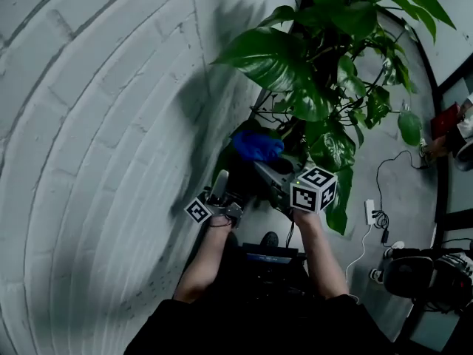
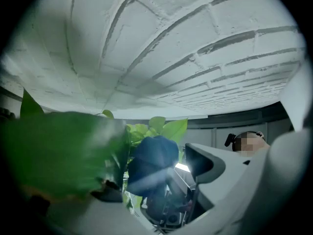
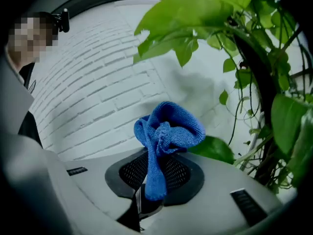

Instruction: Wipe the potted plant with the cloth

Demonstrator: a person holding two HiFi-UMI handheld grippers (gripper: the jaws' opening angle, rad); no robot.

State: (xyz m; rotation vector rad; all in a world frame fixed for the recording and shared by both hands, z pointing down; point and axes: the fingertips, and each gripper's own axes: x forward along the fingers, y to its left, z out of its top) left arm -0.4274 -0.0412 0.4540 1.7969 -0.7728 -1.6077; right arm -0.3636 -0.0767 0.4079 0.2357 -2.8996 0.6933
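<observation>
Pinching the cloth [image 3: 168,129], the right gripper [image 3: 146,187] has its jaws closed on one hanging strip. The rest of the blue fabric bunches in a knot above the tips. From the head view the cloth sits low against the plant [image 1: 325,65], just left of the stems and under the big leaves. One leaf [image 3: 215,150] lies right behind it, though I cannot tell whether they touch. The pot is lost in shadow behind the grippers.

The left gripper [image 1: 221,182] is just left of the right one and below the cloth, with its jaws apart and nothing clamped. In its own view a blurred leaf [image 2: 54,151] covers the left jaw, and the cloth shows ahead between the jaws, well clear of them.

Counted: one cloth, one plant, two grippers, and two marker cubes, a small one [image 1: 199,211] and a larger one [image 1: 314,189]. A white brick wall [image 1: 96,124] stands behind.
</observation>
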